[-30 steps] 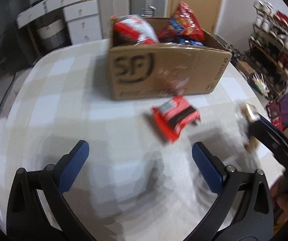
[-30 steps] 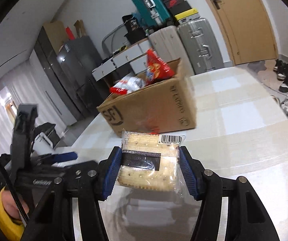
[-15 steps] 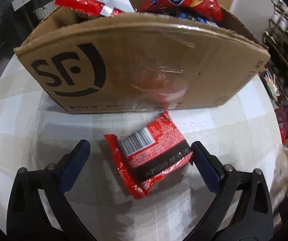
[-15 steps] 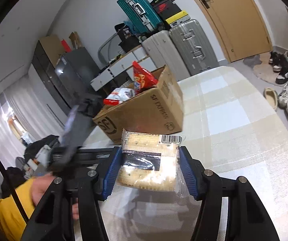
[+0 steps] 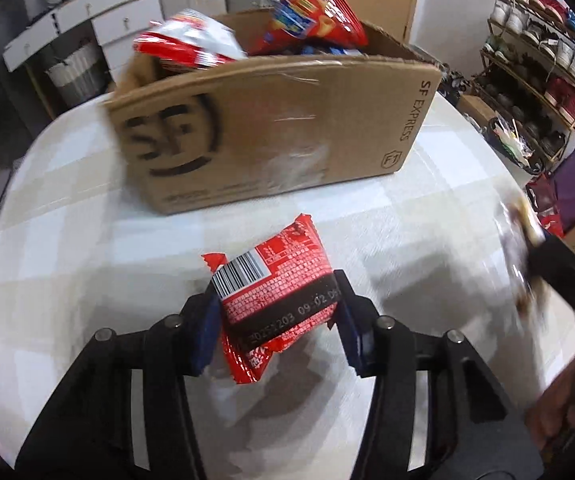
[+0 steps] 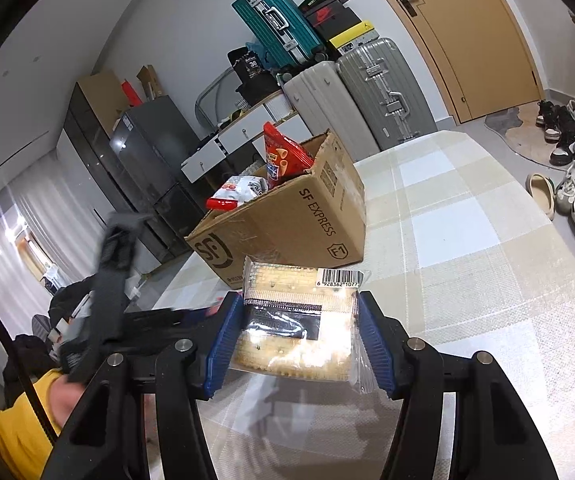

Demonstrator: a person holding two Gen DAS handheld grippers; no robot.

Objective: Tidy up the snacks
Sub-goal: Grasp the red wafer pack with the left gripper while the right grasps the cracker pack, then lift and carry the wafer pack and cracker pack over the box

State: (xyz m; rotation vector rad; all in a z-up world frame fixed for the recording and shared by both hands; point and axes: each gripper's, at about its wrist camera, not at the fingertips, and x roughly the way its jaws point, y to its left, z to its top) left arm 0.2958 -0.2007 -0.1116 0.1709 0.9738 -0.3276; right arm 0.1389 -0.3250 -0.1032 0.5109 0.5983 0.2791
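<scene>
Box: the cardboard SF Express box [image 5: 271,128] stands on the checked bench [image 5: 67,240] and already holds at least two bags — a red chip bag [image 5: 315,16] and a red-and-white bag [image 5: 191,44] poke above its rim.
Progress: part of the sorting looks done, since snacks sit in the box; two packets are in the tools and not yet in it, so two drops at least remain. No other loose snack shows on the bench.
Left tool: the left tool [image 5: 275,316] has just been closing its jaws — its blue pads now press on both sides of the red snack packet [image 5: 275,292], pinching it.
Red packet: barcode side up, tilted, its near end between the pads and its far end pointing at the box; it sits just in front of the box's near wall, apart from it. Whether it is clear of the bench cannot be told.
Right tool: the right tool [image 6: 299,340] pinches the clear cracker packet [image 6: 299,324] between its pads, barcode at the far edge.
Cracker packet: held above the bench, near the box's front corner but outside it.
</scene>
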